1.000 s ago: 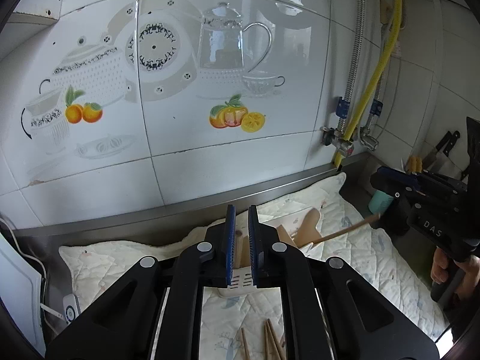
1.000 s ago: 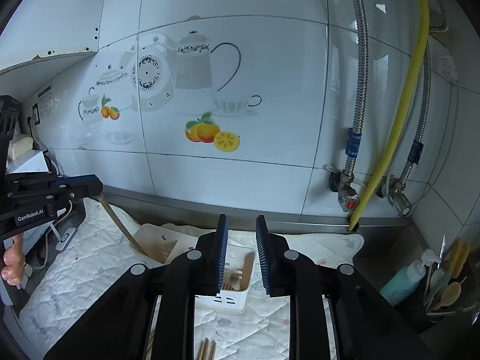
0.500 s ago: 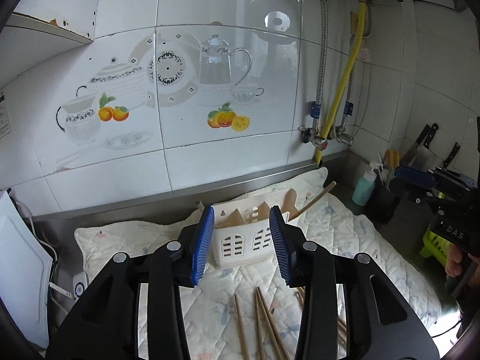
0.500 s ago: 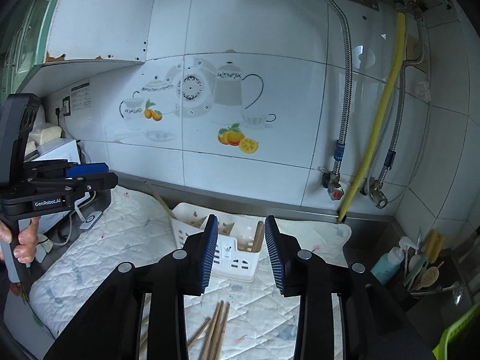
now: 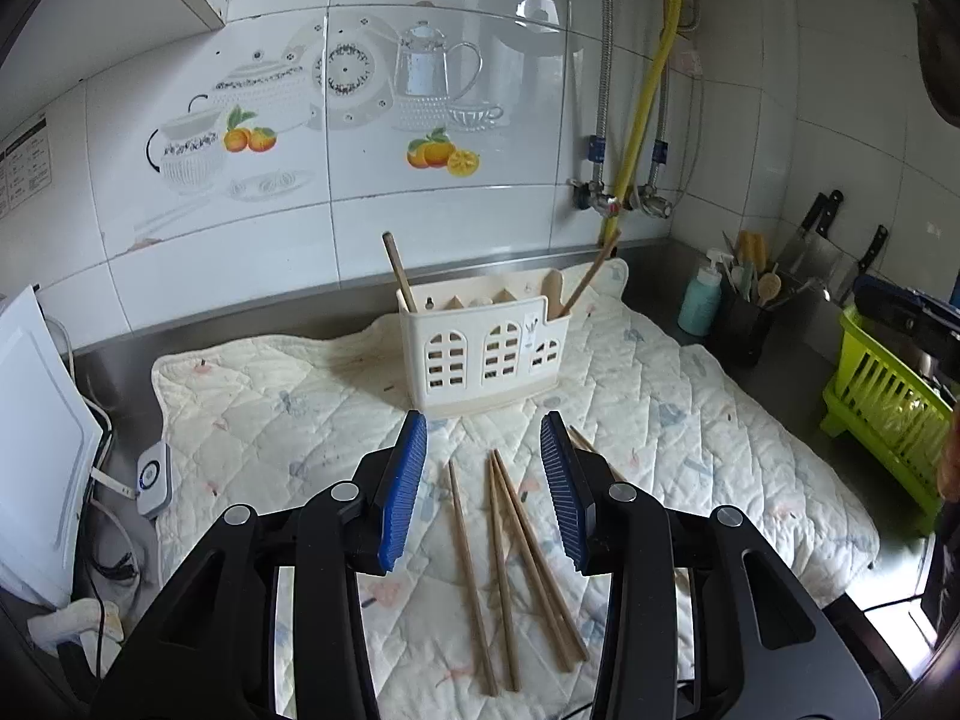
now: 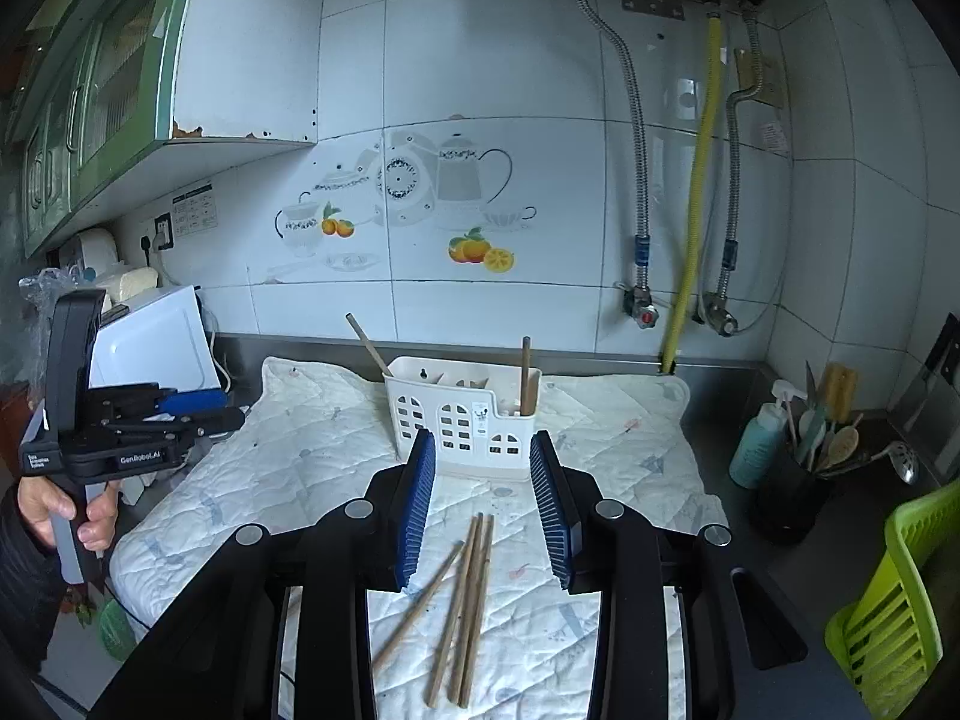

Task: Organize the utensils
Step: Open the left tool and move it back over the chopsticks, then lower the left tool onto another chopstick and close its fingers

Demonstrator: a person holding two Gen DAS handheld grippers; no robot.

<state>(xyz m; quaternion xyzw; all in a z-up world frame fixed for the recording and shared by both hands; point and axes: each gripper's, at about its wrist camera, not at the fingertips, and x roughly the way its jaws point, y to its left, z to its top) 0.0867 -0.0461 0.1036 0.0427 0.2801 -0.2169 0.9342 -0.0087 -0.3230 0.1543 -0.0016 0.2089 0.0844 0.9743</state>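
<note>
A white slotted caddy [image 5: 486, 354] [image 6: 462, 420] stands on a quilted mat [image 5: 270, 396] near the tiled wall. Two wooden handles stick out of it, one at its left end [image 5: 397, 270] and one at its right end [image 5: 591, 273]. Several wooden chopsticks [image 5: 510, 558] [image 6: 465, 594] lie loose on the mat in front of the caddy. My left gripper [image 5: 483, 426] hovers open above the chopsticks, holding nothing. It also shows at the left of the right wrist view as a black gripper [image 6: 198, 411] in a hand [image 6: 60, 504]. My right gripper [image 6: 482, 438] is open too, with nothing between its pads.
A green dish rack [image 5: 882, 402] [image 6: 900, 588] sits at the right. A black holder of spoons [image 6: 792, 492] and a teal bottle [image 6: 759, 438] stand in the back right corner. A white appliance [image 5: 36, 432] and cables crowd the left. Pipes [image 6: 690, 210] run down the wall.
Both grippers have opened and drawn back from the caddy, leaving a wooden handle standing at each end of it. The loose chopsticks have come into full view.
</note>
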